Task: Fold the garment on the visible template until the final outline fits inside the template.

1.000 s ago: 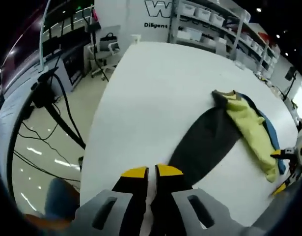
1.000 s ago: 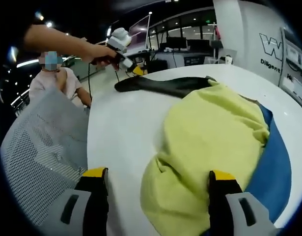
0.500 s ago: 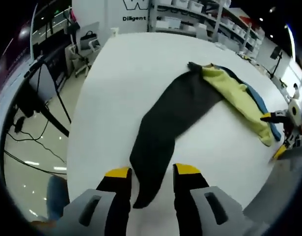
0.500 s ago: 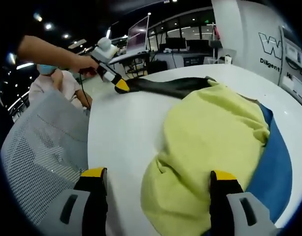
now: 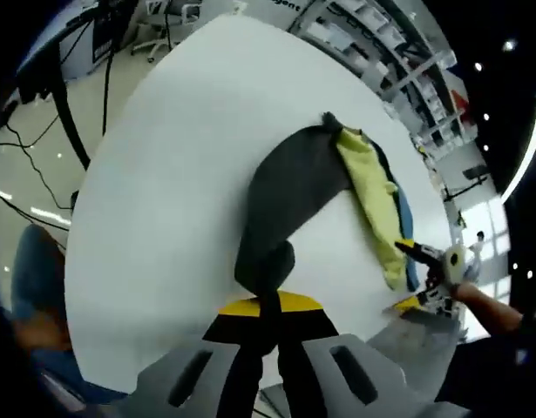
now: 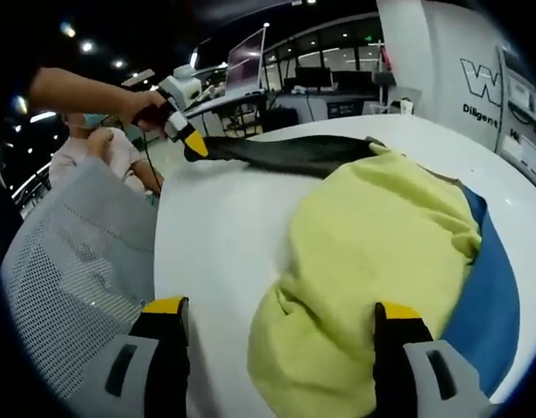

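Across your left gripper view, a large white table runs up and away, and the garment lies on it as a long dark shape with a yellow-green part along its right side and a strip of blue template showing just past that. Your left gripper sits at the bottom with its yellow-tipped jaws pressed together on the dark sleeve end, which rises bunched from between them. To the right, your right gripper hovers at the yellow-green edge, a hand behind it. Left of the table you see a shiny floor with black cables and a dark stand leg; shelving stands beyond the far edge. Nothing lies between your jaws and the cloth.

From your right gripper view, the yellow-green fabric is heaped close in front, resting on the blue template that shows along its right side. Your right gripper has its jaws wide apart, the right jaw over the heap and the left over bare table, gripping nothing. The dark sleeve stretches away to the left gripper, held by a hand. A white mesh chair back stands at the left, a seated person behind it, desks with monitors farther off.
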Motion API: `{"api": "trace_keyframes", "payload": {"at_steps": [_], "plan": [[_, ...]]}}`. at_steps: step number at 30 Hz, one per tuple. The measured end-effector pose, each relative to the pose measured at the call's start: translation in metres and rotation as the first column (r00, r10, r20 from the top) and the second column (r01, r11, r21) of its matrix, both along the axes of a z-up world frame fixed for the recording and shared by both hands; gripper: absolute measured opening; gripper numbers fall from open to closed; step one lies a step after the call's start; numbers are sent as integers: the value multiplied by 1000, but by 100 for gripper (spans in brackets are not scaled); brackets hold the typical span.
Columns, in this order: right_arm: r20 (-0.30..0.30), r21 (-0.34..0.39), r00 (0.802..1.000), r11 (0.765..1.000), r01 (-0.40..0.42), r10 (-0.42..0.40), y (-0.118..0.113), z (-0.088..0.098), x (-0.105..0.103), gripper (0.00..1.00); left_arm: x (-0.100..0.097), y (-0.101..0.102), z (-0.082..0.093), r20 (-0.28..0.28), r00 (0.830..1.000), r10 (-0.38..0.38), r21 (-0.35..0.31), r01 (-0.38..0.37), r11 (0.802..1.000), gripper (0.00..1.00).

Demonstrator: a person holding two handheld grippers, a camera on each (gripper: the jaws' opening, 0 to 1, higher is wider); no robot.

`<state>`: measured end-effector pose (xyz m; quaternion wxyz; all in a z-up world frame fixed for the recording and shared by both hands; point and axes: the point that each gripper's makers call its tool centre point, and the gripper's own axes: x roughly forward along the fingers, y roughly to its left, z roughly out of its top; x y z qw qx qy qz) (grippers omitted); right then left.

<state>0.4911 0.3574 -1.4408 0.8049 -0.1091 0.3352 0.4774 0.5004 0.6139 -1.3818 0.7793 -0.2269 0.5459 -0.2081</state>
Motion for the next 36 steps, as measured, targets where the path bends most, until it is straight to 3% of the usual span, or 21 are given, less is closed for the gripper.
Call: {"api": "trace_keyframes", "payload": {"at_steps": [3,5,6,8,11,12,13,14,16,17,19,20,22,24,27,28,29,30,31,35,36], "plan": [[1,5,1000,1000,0,0,2,0,0,86,-1,-2,19,-7,1000,-6,-83,6,997,3],[1,8,1000,1000,1,-1,3,0,0,87,2,-1,25,27,999,-20,-96,23,995,3],[0,11,1000,1000,2,-2,4,0,0,87,2,-5,31,26,1000,-16,-141,20,990,3],[1,12,1000,1000,1,-1,5,1,0,87,-1,-4,30,11,1000,-16,-164,18,986,3],[-1,8,1000,1000,-5,5,6,1,-1,88,-3,6,15,36,997,-65,-64,67,996,3],[-1,8,1000,1000,-5,5,6,1,0,88,3,19,5,94,990,-101,62,95,994,3],[-2,6,1000,1000,-8,8,6,1,0,88,6,30,-2,133,980,-144,166,122,979,4],[-2,3,1000,1000,-11,11,6,1,0,88,14,46,-8,192,958,-214,321,145,936,5],[3,6,1000,1000,-13,13,7,3,1,88,32,61,-5,307,919,-247,466,81,881,7],[1,9,1000,1000,-12,12,7,4,1,88,29,51,-2,316,922,-224,405,83,911,14],[7,5,1000,1000,-18,18,8,4,2,88,37,45,6,388,906,-171,345,29,938,29],[9,6,1000,1000,-22,22,9,5,2,88,42,43,9,423,887,-187,347,31,937,41],[8,7,1000,1000,-24,23,11,5,2,88,40,41,11,431,876,-214,369,45,928,55],[10,8,1000,1000,-27,27,12,6,2,89,45,39,14,479,836,-269,409,58,910,53],[9,2,999,999,-35,35,13,5,1,90,45,40,9,477,809,-344,481,87,872,36],[10,3,999,999,-35,35,13,5,1,90,43,36,8,484,777,-401,514,118,850,31],[9,2,999,999,-35,35,13,5,1,90,41,35,5,476,760,-443,548,138,825,31],[9,2,999,999,-35,35,13,5,1,90,37,33,1,455,737,-499,588,172,790,33],[9,1,999,999,-35,35,13,5,1,90,33,32,-2,448,725,-524,601,190,777,38],[8,1,999,999,-33,33,12,5,2,90,15,33,-12,426,771,-473,554,191,810,46],[6,-1,999,999,-34,34,11,4,2,90,11,33,-12,432,767,-475,556,189,810,46]]}}
